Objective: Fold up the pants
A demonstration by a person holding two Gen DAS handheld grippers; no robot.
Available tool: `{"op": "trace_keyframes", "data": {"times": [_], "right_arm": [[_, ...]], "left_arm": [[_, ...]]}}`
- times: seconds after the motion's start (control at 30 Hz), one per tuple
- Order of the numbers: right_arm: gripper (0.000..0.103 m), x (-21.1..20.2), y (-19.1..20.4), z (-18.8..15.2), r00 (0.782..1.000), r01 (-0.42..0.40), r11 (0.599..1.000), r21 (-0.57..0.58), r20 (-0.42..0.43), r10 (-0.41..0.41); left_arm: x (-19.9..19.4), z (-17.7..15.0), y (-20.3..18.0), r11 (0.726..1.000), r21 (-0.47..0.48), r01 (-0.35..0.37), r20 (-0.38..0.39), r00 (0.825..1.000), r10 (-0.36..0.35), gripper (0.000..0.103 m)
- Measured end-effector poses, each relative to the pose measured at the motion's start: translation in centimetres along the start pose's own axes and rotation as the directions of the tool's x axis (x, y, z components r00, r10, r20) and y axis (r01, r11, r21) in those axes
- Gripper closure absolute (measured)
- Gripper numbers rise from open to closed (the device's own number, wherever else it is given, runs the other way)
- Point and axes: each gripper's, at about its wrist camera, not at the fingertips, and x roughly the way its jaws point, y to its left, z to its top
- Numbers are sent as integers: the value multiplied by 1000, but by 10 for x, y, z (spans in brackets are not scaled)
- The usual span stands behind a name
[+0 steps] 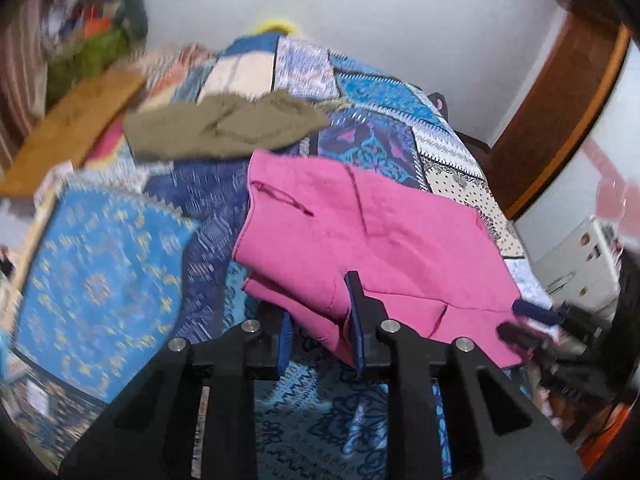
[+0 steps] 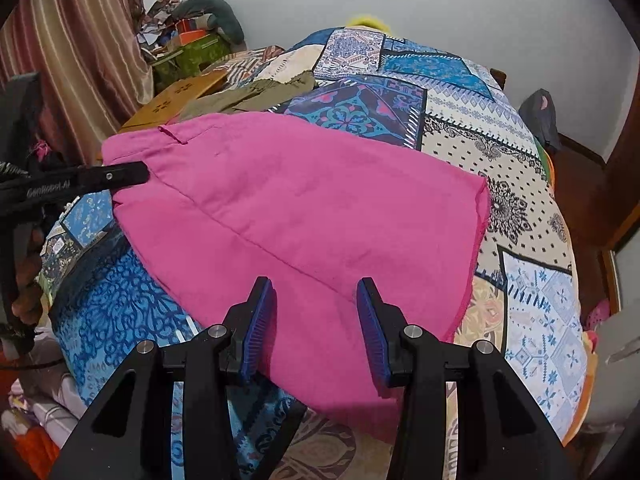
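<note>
Pink pants lie spread on the patchwork bedspread; they also show in the left wrist view. My left gripper is open, its fingers astride the near left corner of the pants, a fold of cloth between the pads. It shows from the side in the right wrist view at the pants' left edge. My right gripper is open, its fingers over the near edge of the pants. It shows in the left wrist view at the pants' right corner.
An olive-green garment lies crumpled behind the pants. A wooden board and a pile of boxes and clothes sit at the back left. A striped curtain hangs left. A dark wooden door frame stands right.
</note>
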Motion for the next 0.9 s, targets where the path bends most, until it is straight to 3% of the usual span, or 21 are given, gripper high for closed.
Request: {"op": "trace_keyframes", "data": {"times": [0.27,0.43,0.6,0.8,0.9], "right_arm": [[63,9,31,44,992,-107,994,3,62,107],[63,41,77,50,982,-188,979,-76,-43,186],[62,55,110,41,973,-220,962,-164,-111,203],[63,39,92,38,967,-244,966,-86,-95,236],[63,17,77,28,977,-213,975,-71,-51,209]], "left_arm": [[-44,-7,2,988,97,-117,120,987,106,81],[-68,-15,8,977,129,-170,160,976,149,81],[-87,-20,2,969,170,-179,199,969,144,82],[-91,-15,-14,957,229,-178,216,968,129,82],[-94,-12,-23,951,255,-172,222,968,115,83]]}}
